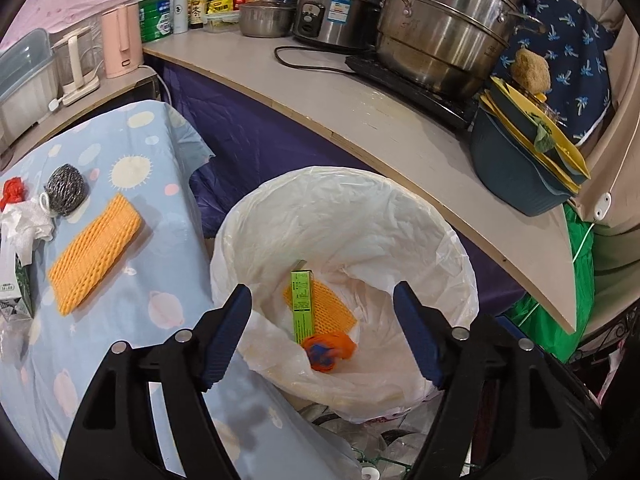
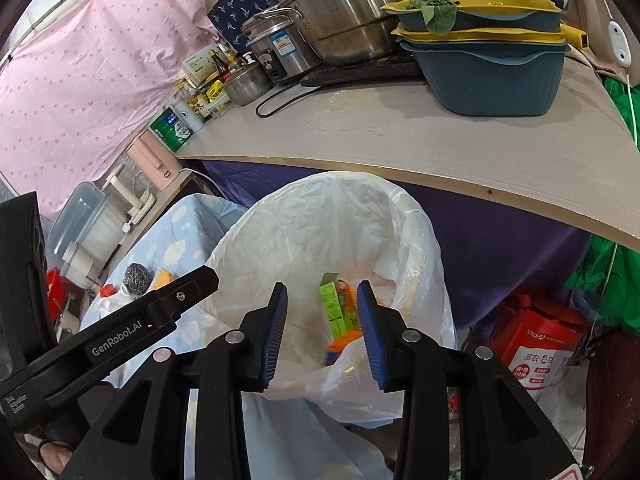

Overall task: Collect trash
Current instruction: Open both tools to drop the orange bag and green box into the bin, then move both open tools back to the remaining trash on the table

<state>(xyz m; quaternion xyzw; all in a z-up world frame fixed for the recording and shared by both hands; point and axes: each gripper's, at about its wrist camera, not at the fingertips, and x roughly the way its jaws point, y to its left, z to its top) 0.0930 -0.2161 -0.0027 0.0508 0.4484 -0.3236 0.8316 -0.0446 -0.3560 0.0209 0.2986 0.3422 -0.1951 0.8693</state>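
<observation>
Both claws are released and carrying nothing: left gripper (image 1: 322, 336) and right gripper (image 2: 322, 334) hang over the lined trash bin (image 1: 440, 240) at centre frame. Left on the blue cloth at the left: the orange foam net (image 1: 94, 252), probably featherlight and squishy, so I'd pinch a long edge. The steel scrubber (image 1: 66, 194) and crumpled tissue (image 1: 28, 224) crowd its upper-left end.
</observation>
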